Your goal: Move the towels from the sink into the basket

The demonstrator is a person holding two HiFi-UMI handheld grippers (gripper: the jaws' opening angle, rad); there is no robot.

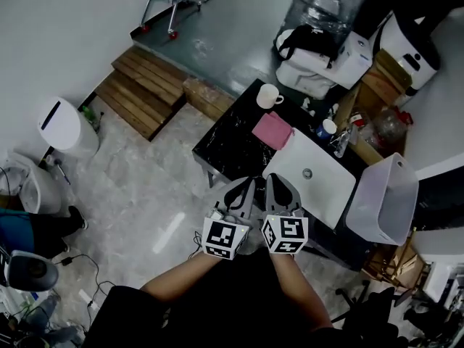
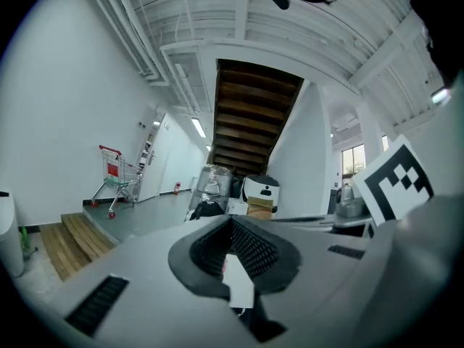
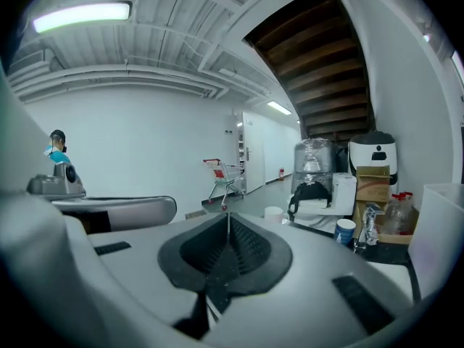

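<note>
Both hands are hidden behind the marker cubes in the head view. Only the left forearm (image 1: 181,280) and the right forearm (image 1: 301,287) can be seen. The near corner of the white sink (image 1: 326,185) is covered by the right gripper (image 1: 274,180). The inside of the white basket (image 1: 383,198) cannot be made out well from above. It cannot be told what the basket is standing on. In the left gripper view, a small white patch is seen low between the pads (image 2: 254,251), and what it is cannot be told.

The two grippers are held side by side, close together, in front of the body. They are pointed toward the black table (image 1: 228,151). The left gripper (image 1: 246,183) is held about flat, and the right gripper is tipped a little down.

The left gripper's jaws are seen closed, with the tips pressed together. The right gripper's jaws are also closed tight, and nothing is held between them.

A pink towel (image 1: 272,130) is seen lying on the black table, just beside the sink's far left corner. The basket is placed just beside the right end of the sink. A white mug (image 1: 267,96) is seen on the table near the towel.
</note>
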